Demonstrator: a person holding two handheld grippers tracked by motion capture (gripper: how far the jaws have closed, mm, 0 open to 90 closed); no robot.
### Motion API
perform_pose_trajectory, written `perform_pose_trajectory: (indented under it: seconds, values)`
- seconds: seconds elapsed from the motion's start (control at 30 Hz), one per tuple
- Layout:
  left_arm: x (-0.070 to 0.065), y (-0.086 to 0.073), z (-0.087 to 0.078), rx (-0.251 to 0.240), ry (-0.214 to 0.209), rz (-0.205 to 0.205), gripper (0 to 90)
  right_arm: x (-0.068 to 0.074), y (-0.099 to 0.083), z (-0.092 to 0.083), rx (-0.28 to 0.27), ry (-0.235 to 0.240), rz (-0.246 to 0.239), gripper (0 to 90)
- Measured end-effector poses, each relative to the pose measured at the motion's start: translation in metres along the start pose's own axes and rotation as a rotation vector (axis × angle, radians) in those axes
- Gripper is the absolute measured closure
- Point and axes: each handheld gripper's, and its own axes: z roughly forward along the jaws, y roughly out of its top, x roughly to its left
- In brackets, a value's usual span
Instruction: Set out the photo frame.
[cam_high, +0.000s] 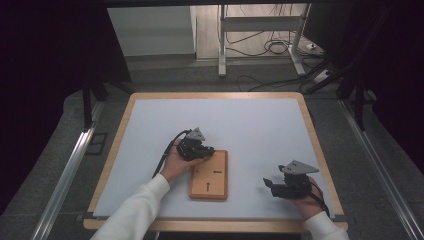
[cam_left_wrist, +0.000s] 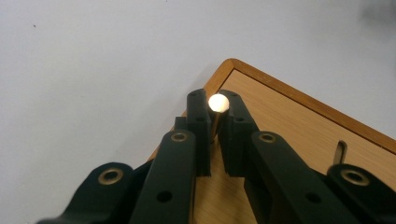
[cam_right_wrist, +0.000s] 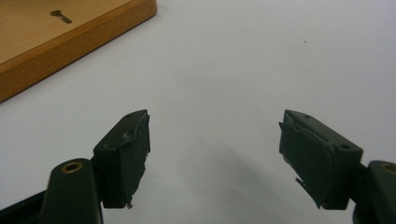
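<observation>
A flat wooden board (cam_high: 208, 176) with dark slots in its face lies on the white mat, near the front middle. My left gripper (cam_high: 206, 151) reaches over the board's far left corner. In the left gripper view its jaws (cam_left_wrist: 214, 96) are pressed against a thin brass-coloured pin with a bright round head (cam_left_wrist: 218, 102), which stands upright at the corner of the board (cam_left_wrist: 299, 126). My right gripper (cam_high: 268, 183) rests low on the mat to the right of the board, jaws pointing left. Its jaws (cam_right_wrist: 215, 140) stand wide apart with nothing between them; the board's edge (cam_right_wrist: 56, 44) lies off to the upper left.
The white mat (cam_high: 250, 130) covers a table with a wooden rim (cam_high: 310, 125). A narrow dark slot (cam_left_wrist: 340, 152) shows in the board's face. Beyond the table are a desk frame's legs (cam_high: 222, 45) and cables (cam_high: 272, 47) on the floor. Metal rails (cam_high: 65, 175) run along both sides.
</observation>
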Motion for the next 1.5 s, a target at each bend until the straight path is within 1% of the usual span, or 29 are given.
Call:
perform_pose_trajectory:
  seconds: [0.13, 0.27, 0.4, 0.47, 0.57, 0.63, 0.67, 0.7, 0.83, 0.93, 1.03, 1.13, 1.2, 1.27, 1.33, 1.4, 1.47, 1.5]
  values:
    - [0.002, 0.001, 0.000, 0.005, -0.014, -0.008, 84.0, 0.002, 0.001, 0.000, -0.001, 0.004, -0.005, 24.9]
    - [0.004, 0.002, 0.000, 0.013, -0.034, -0.022, 83.9, 0.006, 0.004, 0.000, -0.009, 0.025, -0.010, 24.3]
    - [0.006, 0.003, 0.000, 0.022, -0.044, -0.027, 83.6, 0.014, 0.008, 0.000, -0.015, 0.039, -0.032, 23.1]
    - [0.006, 0.003, 0.000, 0.027, -0.050, -0.033, 83.5, 0.020, 0.011, 0.000, -0.015, 0.041, -0.051, 21.7]
    - [0.009, 0.004, 0.000, 0.030, -0.071, -0.051, 83.0, 0.031, 0.017, 0.001, -0.012, 0.045, -0.085, 19.7]
    - [0.011, 0.004, 0.000, 0.030, -0.082, -0.052, 82.6, 0.040, 0.020, 0.002, -0.006, 0.055, -0.113, 18.8]
    - [0.012, 0.004, 0.000, 0.032, -0.086, -0.052, 82.5, 0.045, 0.022, 0.002, -0.004, 0.061, -0.126, 18.2]
    - [0.011, 0.004, 0.000, 0.031, -0.090, -0.062, 82.4, 0.050, 0.023, 0.003, -0.005, 0.065, -0.139, 17.7]
    - [0.013, 0.004, 0.000, 0.033, -0.099, -0.071, 82.5, 0.071, 0.030, 0.006, 0.003, 0.081, -0.207, 15.6]
    - [0.015, 0.005, 0.000, 0.041, -0.110, -0.079, 82.6, 0.087, 0.034, 0.010, 0.011, 0.086, -0.250, 14.0]
    - [0.019, 0.006, 0.001, 0.041, -0.128, -0.097, 82.6, 0.099, 0.037, 0.015, 0.019, 0.091, -0.281, 12.6]
    - [0.022, 0.006, 0.001, 0.047, -0.141, -0.098, 82.6, 0.109, 0.040, 0.020, 0.025, 0.099, -0.305, 11.5]
    - [0.022, 0.006, 0.001, 0.047, -0.144, -0.101, 82.5, 0.115, 0.042, 0.024, 0.028, 0.096, -0.317, 10.4]
    - [0.023, 0.006, 0.001, 0.047, -0.148, -0.104, 82.4, 0.122, 0.043, 0.029, 0.034, 0.095, -0.343, 9.9]
    - [0.024, 0.007, 0.001, 0.048, -0.151, -0.105, 82.5, 0.129, 0.045, 0.035, 0.038, 0.083, -0.374, 8.8]
    - [0.025, 0.007, 0.001, 0.050, -0.157, -0.111, 82.5, 0.136, 0.047, 0.040, 0.042, 0.064, -0.389, 8.3]
    - [0.026, 0.007, 0.002, 0.045, -0.167, -0.120, 82.5, 0.142, 0.049, 0.046, 0.052, 0.059, -0.404, 8.0]
    - [0.027, 0.007, 0.001, 0.047, -0.170, -0.118, 82.5, 0.145, 0.049, 0.049, 0.057, 0.051, -0.417, 8.0]
